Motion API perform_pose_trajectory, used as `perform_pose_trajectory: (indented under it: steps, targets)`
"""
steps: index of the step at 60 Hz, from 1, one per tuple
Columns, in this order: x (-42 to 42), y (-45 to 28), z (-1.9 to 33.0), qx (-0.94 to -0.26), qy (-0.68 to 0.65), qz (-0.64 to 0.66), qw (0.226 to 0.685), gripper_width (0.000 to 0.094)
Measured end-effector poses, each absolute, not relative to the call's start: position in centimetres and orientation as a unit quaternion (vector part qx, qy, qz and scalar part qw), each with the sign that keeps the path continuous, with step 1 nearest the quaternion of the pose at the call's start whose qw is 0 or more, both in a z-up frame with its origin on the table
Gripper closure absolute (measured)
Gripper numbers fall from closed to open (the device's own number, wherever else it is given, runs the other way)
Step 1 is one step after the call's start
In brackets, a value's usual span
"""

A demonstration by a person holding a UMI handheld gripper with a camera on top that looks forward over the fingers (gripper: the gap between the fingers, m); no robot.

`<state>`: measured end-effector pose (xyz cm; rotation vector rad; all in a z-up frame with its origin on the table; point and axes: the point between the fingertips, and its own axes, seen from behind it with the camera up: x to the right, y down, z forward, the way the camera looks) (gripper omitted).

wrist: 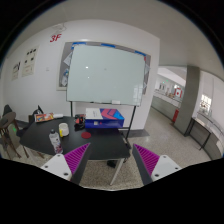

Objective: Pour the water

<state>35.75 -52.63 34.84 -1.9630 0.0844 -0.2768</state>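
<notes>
- Your gripper (111, 163) is held up in the room, and its two fingers stand wide apart with nothing between them; the magenta pads (76, 156) face each other across an open gap.
- Beyond the fingers, at about 12 o'clock from the gap, a dark table (70, 140) stretches away to your 10 o'clock.
- On that table, at roughly 11 o'clock from the fingertips, stands a small bottle (64, 129) with a yellowish label. It looks like the water vessel, though it is too small to tell what it holds. It sits well apart from your fingers.
- A blue box (105, 122) lies at the far end of the table at 12 o'clock, with pale items on top of it.
- Behind the table a large whiteboard (106, 74) stands upright on a frame.
- At 10 o'clock a dark chair (9, 128) sits beside the table.
- Papers (28, 64) hang on the white wall at 10 to 11 o'clock, near a red "3F" mark (55, 39).
</notes>
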Motion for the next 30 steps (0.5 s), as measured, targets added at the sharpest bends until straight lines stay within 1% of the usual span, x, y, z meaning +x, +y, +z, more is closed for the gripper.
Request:
perform_pose_trajectory:
  steps: [5, 9, 11, 19, 24, 30]
  targets:
    - [35.4, -52.7, 33.6, -0.835, 0.036, -0.115, 0.537, 0.0092]
    - [35.1, -52.4, 32.0, -0.838, 0.038, -0.113, 0.533, 0.0094]
    - [34.8, -51.7, 30.6, -0.839, 0.039, -0.113, 0.53, 0.0094]
    - [33.1, -49.7, 23.0, -0.853, 0.04, -0.114, 0.508, 0.0094]
    - [30.7, -48.6, 17.9, -0.866, 0.027, -0.107, 0.488, 0.0092]
    - [26.8, -46.8, 12.4, -0.873, 0.022, -0.098, 0.477, 0.0091]
